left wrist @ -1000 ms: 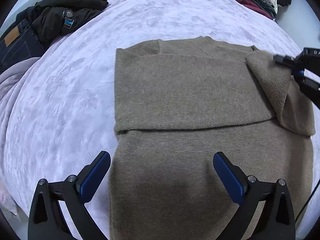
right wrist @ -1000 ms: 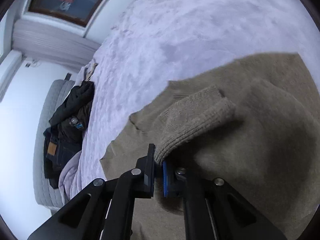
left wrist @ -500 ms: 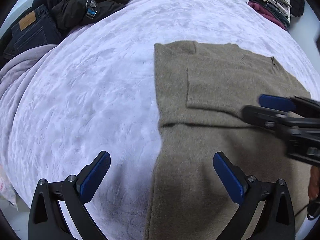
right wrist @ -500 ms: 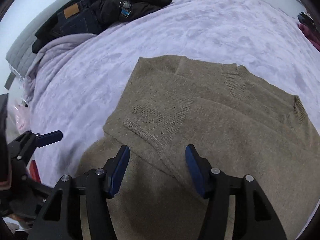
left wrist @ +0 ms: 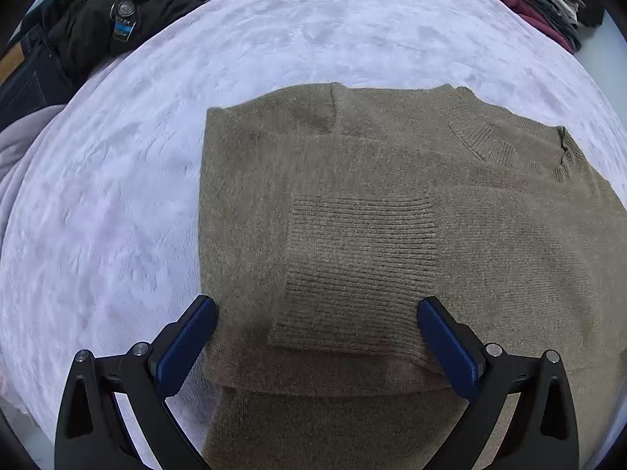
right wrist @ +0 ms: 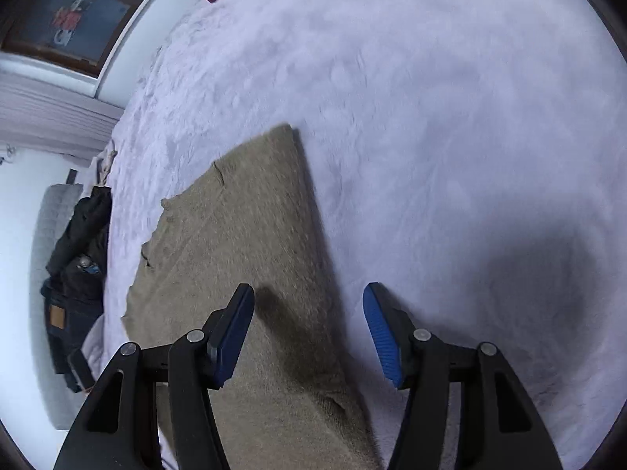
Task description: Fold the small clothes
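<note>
An olive-brown knitted sweater [left wrist: 392, 196] lies flat on the lavender plush bed cover [left wrist: 117, 196], both sleeves folded across its chest. The ribbed cuff [left wrist: 352, 274] of the top sleeve lies just beyond my left gripper [left wrist: 315, 313], which hangs open above it, holding nothing. In the right wrist view my right gripper [right wrist: 309, 297] hovers over the sweater's [right wrist: 235, 235] side edge. Its jaws are partly apart and closing. That edge runs below the gap, and the pads press on nothing.
A heap of dark clothes [left wrist: 117, 19] and jeans [left wrist: 27, 78] lies at the bed's far left. A stack of folded clothes [left wrist: 540, 0] sits at the far right. Bare cover [right wrist: 431, 117] spreads to the right of the sweater.
My right gripper let go of the sleeve cuff, which now lies across the chest, and swung to the sweater's side edge. My left gripper moved over the folded sleeves.
</note>
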`<state>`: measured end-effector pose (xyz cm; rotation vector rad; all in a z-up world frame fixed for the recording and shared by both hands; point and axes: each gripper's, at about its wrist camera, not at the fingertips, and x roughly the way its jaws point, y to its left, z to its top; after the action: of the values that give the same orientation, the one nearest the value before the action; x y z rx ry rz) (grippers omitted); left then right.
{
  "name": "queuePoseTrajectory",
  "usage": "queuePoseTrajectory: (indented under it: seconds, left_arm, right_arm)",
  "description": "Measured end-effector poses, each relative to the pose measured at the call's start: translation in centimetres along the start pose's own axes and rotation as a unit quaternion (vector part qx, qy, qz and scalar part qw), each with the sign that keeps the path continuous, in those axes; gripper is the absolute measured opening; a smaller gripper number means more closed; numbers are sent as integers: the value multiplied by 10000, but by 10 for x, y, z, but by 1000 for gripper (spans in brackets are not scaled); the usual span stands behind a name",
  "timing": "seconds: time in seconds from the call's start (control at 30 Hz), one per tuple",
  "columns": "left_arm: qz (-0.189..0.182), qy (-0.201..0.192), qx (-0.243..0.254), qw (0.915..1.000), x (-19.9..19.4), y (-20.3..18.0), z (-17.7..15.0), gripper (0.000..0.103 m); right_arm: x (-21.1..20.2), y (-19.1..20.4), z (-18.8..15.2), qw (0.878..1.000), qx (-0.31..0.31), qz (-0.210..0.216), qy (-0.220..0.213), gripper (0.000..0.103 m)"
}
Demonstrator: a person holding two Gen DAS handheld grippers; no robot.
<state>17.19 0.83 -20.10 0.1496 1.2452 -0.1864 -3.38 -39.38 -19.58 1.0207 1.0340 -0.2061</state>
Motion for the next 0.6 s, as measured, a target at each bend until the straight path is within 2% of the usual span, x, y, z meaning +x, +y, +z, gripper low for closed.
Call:
queuePoseTrajectory:
  seconds: [0.07,0.13,0.23,0.37,0.43,0.53,0.6]
  left_arm:
    - [71,-36,104,9999,-4,-2,-1,103]
    - [105,-32,206,9997,-9,-5,-2,103]
    - [185,-102,391,9990,-12,-9,-4,103]
    - [182,-81,368,9991,-7,-9,-9,103]
    - [157,-71,348,9992,-8,-7,-10,103]
    - [133,-29,399,9991,-13,-5,-12,103]
    - [137,20,461,9988,-18,-4,-16,103]
  right_arm:
    - [12,6,-4,9992,-93,339,192,19]
    - [12,13,-1,9989,-253,316,228,16]
    - [-3,18,5,9983,-558,157,18,9]
    - [2,-2,15,9947,-779,-663,43,8]
    - [2,-10,13,9944,-679,-807,34,8]
    - [-10,-5,2,9921,-751,-998,-67,11]
    - [-17,5,-9,9889,-944,-1144,-113,18]
